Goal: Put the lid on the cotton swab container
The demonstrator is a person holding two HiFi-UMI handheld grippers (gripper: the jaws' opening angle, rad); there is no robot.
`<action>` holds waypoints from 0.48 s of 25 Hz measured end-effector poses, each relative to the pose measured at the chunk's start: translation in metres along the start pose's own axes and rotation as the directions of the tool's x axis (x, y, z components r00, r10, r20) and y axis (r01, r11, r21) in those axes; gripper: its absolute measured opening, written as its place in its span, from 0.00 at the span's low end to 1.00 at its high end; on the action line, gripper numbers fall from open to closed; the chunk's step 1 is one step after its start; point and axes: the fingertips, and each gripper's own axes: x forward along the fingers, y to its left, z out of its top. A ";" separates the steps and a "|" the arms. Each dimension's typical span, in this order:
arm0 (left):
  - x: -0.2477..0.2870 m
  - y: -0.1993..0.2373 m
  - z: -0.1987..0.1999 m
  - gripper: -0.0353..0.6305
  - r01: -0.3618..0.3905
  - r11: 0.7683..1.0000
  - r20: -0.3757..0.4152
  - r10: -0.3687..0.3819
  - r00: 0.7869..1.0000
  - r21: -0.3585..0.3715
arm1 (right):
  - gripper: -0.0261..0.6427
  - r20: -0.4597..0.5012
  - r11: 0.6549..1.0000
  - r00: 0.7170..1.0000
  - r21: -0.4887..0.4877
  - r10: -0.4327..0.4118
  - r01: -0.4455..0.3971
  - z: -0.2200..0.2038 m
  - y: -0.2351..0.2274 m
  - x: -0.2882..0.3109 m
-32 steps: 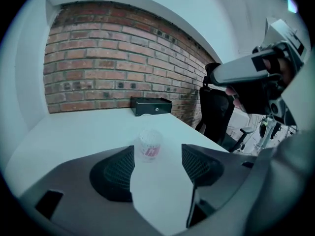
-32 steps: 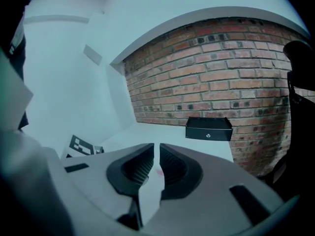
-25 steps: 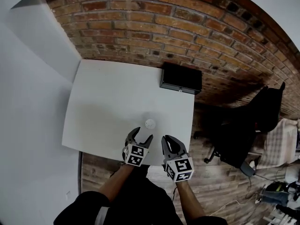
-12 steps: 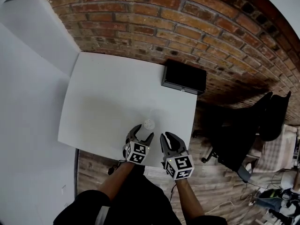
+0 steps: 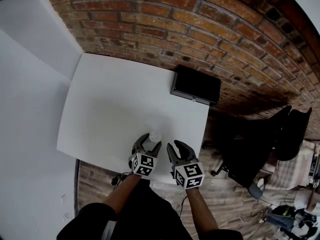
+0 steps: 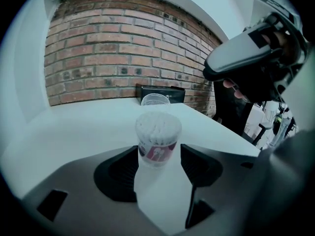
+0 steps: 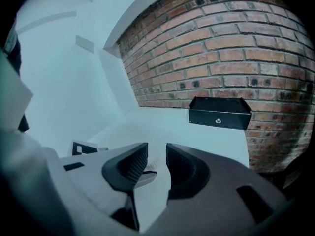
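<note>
Left gripper view: one open cotton swab container [image 6: 158,137], swab tips showing, stands between the spread jaws of the left gripper [image 5: 151,143]. One clear lid [image 6: 155,100] sits beyond it, toward the one black box [image 5: 196,85] at the far right corner of the desk [image 5: 115,104]. Head view places the container by the desk's near edge but does not resolve the lid. The right gripper [image 5: 175,145] jaws have just been opening and stand narrowly apart, gripping nothing.

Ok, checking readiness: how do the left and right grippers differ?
The left gripper stands wide open, the cotton swab container between its tips; the right gripper, whose jaws have just been opening, is narrower, with nothing between them. Both angle down toward the white table.
</note>
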 end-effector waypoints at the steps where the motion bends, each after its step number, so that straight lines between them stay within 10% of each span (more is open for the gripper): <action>1: 0.001 0.001 0.001 0.46 -0.005 1.000 0.001 0.005 1.000 0.004 | 0.20 -0.006 1.000 1.000 0.001 0.005 -0.005 0.000 -0.003 0.003; 12: 0.003 0.000 0.001 0.41 0.026 0.998 0.000 -0.026 1.000 0.058 | 0.35 -0.085 0.987 0.984 0.056 0.154 -0.150 -0.004 -0.021 0.041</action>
